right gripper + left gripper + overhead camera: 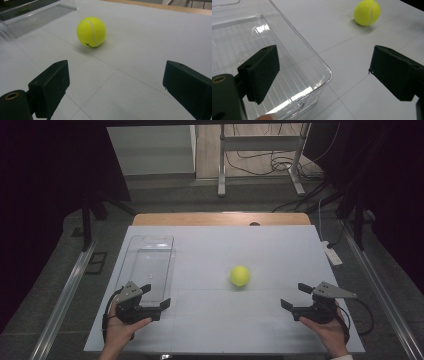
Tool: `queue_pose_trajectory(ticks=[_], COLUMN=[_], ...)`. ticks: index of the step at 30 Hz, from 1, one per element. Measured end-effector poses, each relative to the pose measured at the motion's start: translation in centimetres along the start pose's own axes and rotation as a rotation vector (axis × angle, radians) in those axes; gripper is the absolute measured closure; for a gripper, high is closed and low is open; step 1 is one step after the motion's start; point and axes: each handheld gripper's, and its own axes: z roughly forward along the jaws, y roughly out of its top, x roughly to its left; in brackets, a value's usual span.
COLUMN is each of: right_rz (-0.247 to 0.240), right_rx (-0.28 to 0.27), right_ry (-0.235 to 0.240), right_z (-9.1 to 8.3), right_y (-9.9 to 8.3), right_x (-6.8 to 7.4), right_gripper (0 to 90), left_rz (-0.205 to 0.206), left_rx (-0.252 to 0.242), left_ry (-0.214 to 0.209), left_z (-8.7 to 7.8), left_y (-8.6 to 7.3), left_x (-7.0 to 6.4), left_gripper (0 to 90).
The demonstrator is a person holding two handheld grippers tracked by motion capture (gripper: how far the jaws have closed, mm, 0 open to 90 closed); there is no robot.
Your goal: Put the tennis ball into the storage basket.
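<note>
Near edge of the counter point(210, 330): left tool point(154, 296) and right tool point(295, 295) both held low, jaws spread wide, nothing between them. The left tool sits over the near corner of the clear tray point(148, 265). Farther out, the tennis ball point(240, 276) rests alone mid-counter, well apart from the tray, nearer the right tool. Likely step: right tool reaches for the ball. Best to straddle it squarely at its widest and close gently, since it may roll.

White table point(210, 330) — tennis ball point(240, 276), prob. empty clear tray point(149, 265).
</note>
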Motion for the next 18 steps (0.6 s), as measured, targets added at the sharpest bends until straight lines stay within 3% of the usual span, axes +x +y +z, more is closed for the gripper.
queue_pose_trajectory(ticks=[18], right_rz=[0.020], right_rx=[0.015], right_ry=[0.001], right_z=[-0.16], right_y=[-0.42], right_x=[-0.52], right_gripper=[7.9], left_rz=[0.003], left_rx=[0.000], left_ry=[-0.007], left_z=[0.49], left_y=[-0.10], left_x=[-0.06], left_gripper=[10.0])
